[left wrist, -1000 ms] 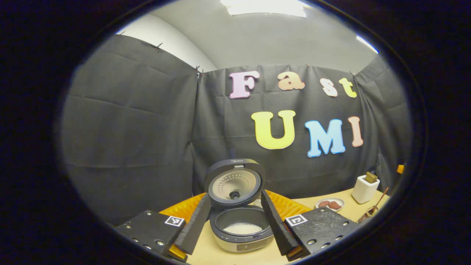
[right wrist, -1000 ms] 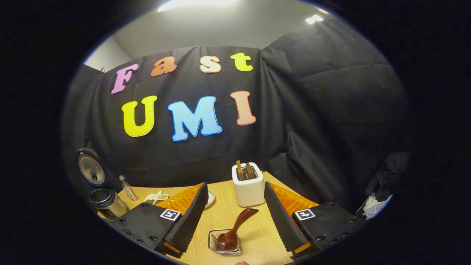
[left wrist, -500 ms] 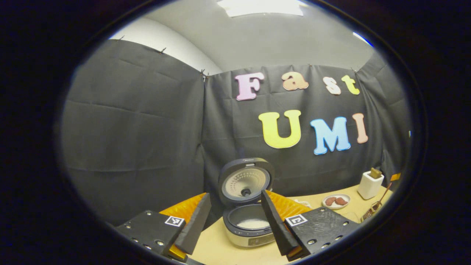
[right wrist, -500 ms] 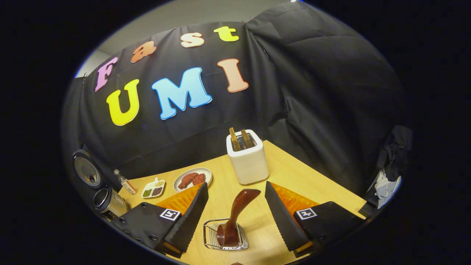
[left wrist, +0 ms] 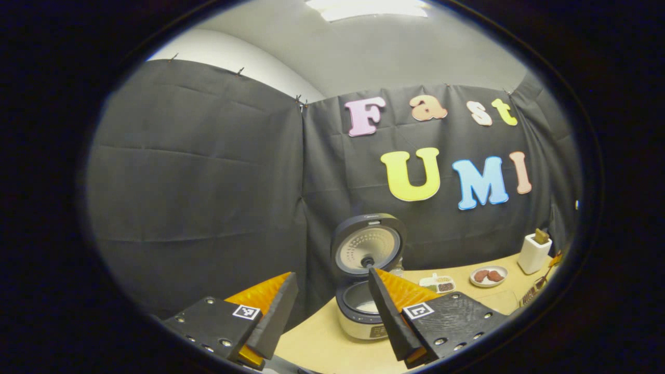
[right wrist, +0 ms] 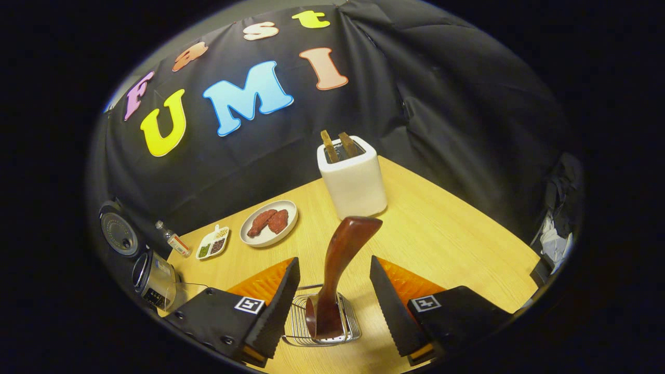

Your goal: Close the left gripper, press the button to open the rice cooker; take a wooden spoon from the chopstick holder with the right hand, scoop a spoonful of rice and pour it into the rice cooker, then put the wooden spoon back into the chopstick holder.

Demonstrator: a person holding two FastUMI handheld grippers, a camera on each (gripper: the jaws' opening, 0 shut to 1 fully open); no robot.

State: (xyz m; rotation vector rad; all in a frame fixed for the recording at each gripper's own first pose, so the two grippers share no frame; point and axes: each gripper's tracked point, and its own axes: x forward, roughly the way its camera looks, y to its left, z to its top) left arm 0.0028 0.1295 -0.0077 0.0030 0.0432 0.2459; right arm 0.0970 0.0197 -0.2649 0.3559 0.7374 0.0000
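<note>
Wooden spoon upright in the holder, cooker lid up

Your right gripper [right wrist: 332, 304] hangs spread wide, fingers either side of the wooden spoon [right wrist: 337, 270], not touching it. It stands in the wire chopstick holder [right wrist: 324, 330] near the table's [right wrist: 441, 228] front edge. Your left gripper [left wrist: 332, 317] is spread too, holding nothing; the rice cooker [left wrist: 366, 275] sits open at the table's left end.

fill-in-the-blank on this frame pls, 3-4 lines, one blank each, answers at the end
1. The rice cooker's lid stands ____.
2. The wooden spoon stands in the wire ____ holder.
3. The right gripper has its fingers ____, one on each side of the spoon, not touching it.
4. The white toaster stands ____ the spoon in the right gripper view.

Missing words: open; chopstick; open; behind
</note>
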